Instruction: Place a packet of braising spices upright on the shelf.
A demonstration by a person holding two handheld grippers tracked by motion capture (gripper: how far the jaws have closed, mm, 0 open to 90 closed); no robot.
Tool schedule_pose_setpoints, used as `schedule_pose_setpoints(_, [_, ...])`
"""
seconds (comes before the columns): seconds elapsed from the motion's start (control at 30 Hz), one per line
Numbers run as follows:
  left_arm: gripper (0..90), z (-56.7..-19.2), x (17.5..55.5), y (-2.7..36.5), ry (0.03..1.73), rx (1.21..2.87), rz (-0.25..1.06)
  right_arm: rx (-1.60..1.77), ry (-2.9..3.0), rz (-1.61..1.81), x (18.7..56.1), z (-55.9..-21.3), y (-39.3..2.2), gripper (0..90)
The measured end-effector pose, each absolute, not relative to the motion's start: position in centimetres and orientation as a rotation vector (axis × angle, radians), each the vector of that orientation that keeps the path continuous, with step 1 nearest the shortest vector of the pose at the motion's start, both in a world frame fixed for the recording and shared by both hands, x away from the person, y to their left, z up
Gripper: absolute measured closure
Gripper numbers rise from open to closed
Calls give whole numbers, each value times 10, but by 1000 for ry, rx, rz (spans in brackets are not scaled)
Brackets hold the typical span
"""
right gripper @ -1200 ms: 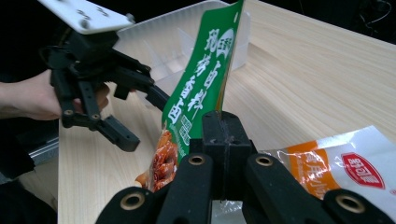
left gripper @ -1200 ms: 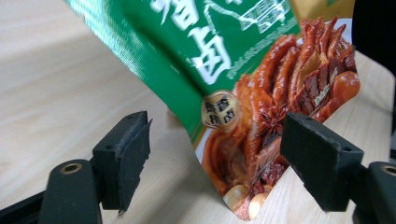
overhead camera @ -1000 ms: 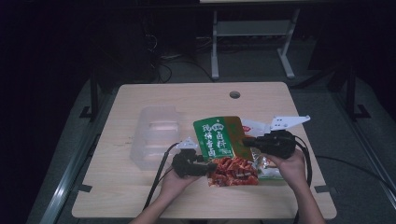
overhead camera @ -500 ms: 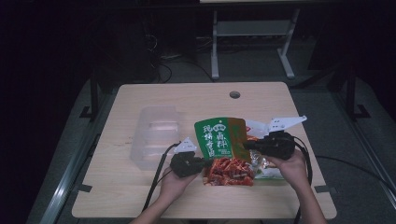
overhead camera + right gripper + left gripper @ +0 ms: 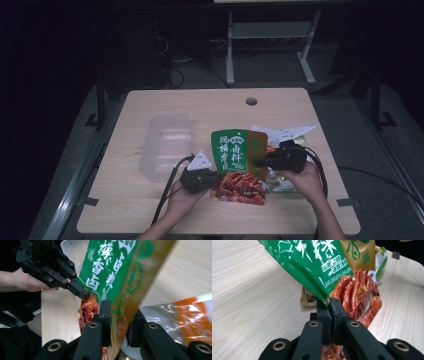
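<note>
- Our table [image 5: 150,210] holds a green bag [image 5: 232,150] near the right side, with a clear box [image 5: 167,145] to its left.
- The bag has tipped up since a moment ago, so we think it is ready to be moved.
- Our left claw [image 5: 329,301] has just shut tight on the bag's corner.
- Our right claw [image 5: 121,315] has just opened a little; the bag's edge sits between its jaws, loose.

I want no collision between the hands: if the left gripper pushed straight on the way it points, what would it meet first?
Probably the green snack bag that the left gripper already pinches at its edge; beyond it, likely the right gripper, though depth is unclear.
</note>
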State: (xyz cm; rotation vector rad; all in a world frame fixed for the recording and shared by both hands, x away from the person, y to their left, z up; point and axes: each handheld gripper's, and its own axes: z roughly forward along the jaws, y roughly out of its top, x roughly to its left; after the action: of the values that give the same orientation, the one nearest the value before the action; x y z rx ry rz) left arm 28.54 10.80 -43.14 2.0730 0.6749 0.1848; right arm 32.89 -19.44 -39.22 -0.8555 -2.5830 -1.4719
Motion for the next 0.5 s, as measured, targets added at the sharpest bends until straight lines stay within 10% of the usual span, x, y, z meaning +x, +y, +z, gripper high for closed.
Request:
schedule_pose_setpoints(0.2, [874, -433, 285, 109, 684, 2073, 183, -842, -2583, -1432, 331, -397, -181, 724])
schedule_pose_setpoints(0.5, [837, -434, 281, 115, 703, 2049, 159, -846, -2565, -1414, 331, -402, -176, 894])
